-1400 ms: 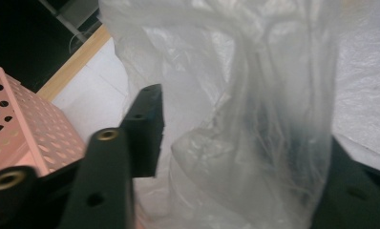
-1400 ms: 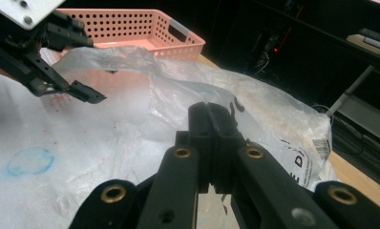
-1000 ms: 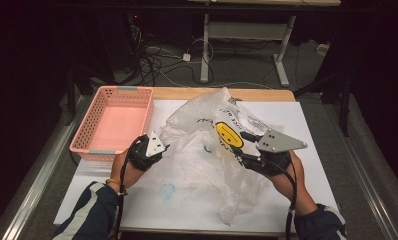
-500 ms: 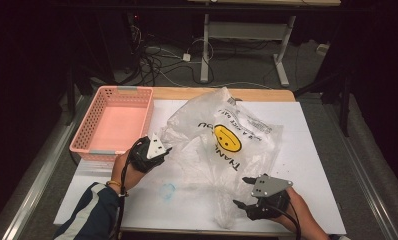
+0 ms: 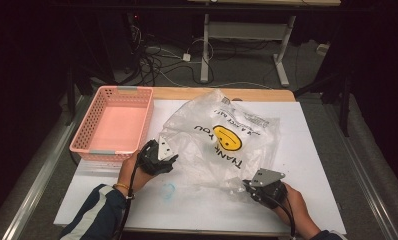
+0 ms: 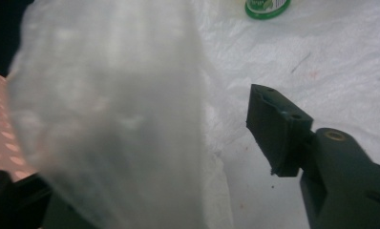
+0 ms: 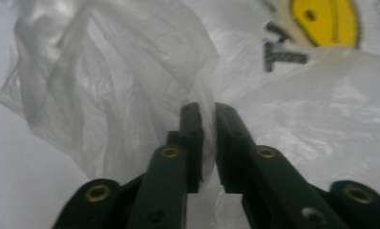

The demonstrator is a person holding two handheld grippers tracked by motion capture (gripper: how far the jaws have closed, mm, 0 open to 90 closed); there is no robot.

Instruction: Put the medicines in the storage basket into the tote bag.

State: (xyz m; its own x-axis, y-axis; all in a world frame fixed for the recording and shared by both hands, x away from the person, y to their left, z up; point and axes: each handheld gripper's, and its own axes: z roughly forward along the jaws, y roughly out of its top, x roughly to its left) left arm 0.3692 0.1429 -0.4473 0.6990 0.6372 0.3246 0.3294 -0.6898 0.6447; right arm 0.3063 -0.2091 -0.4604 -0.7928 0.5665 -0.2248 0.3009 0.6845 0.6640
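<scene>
In the middle of the white-covered table (image 5: 317, 165) lies a crumpled clear plastic bag (image 5: 222, 145) printed with a yellow smiley face (image 5: 227, 137) and black "THANK YOU" lettering, spread from the far edge of the white sheet toward the person. At the bag's near right corner the right gripper (image 5: 247, 186) has its jaws clenched on a bunched fold of the film; in the right gripper view the two black jaws (image 7: 207, 143) stand almost together with a thin pinch of plastic between them, the smiley face (image 7: 324, 19) blurred at the upper right. At the bag's left edge sits the left gripper (image 5: 173, 159), held in the person's left hand (image 5: 132, 172); in the left gripper view one black jaw shows at the right, and a blurred sheet of plastic (image 6: 107, 119) hangs where the other would be, so the jaws are spread wide, and whether the film is touched cannot be told. A green round object (image 6: 268, 5) sits at the top of that view, too cropped to identify. Just left of the bag, a pink perforated basket (image 5: 87, 130) stands at the table's left side.
</scene>
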